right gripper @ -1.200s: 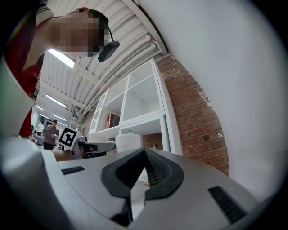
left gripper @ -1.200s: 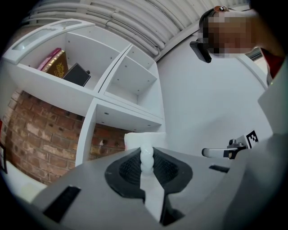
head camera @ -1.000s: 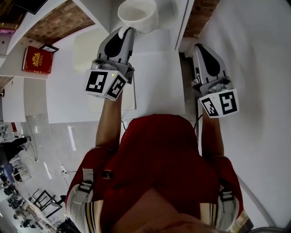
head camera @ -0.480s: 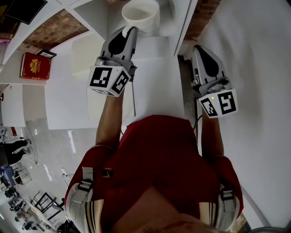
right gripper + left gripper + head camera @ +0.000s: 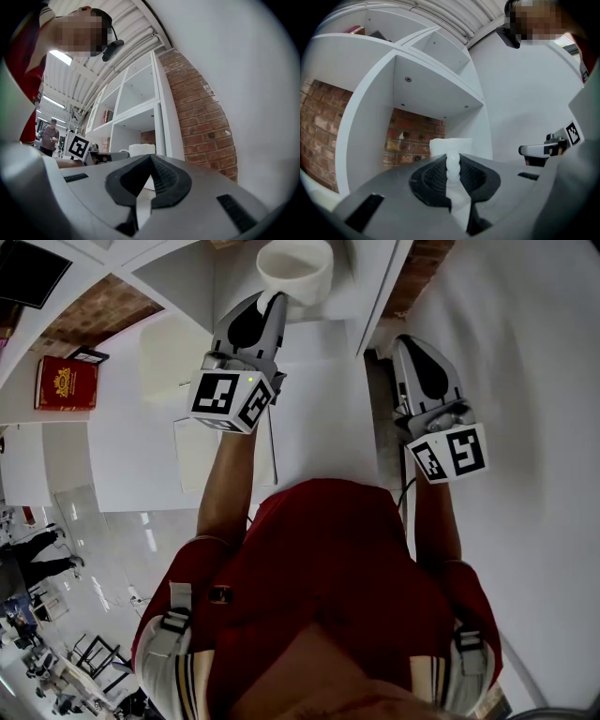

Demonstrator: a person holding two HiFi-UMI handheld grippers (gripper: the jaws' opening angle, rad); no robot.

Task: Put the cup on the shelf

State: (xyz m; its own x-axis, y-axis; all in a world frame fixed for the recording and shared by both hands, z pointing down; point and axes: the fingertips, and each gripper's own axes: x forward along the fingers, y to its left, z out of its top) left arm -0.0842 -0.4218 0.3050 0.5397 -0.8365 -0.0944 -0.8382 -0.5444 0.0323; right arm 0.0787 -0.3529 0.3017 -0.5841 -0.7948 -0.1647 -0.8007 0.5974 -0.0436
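At the top centre of the head view, the left gripper (image 5: 272, 307) has its fingers closed on the handle of the white cup (image 5: 295, 268). The cup is at the mouth of a brick-backed shelf (image 5: 379, 292) compartment, though it is hard to say whether its base touches the board. To the right, the right gripper (image 5: 405, 345) hangs beside the shelf's outer edge, fingers together on nothing.

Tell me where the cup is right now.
At the top centre of the head view, the cup is held by its handle in the left gripper, at a brick-backed shelf compartment.
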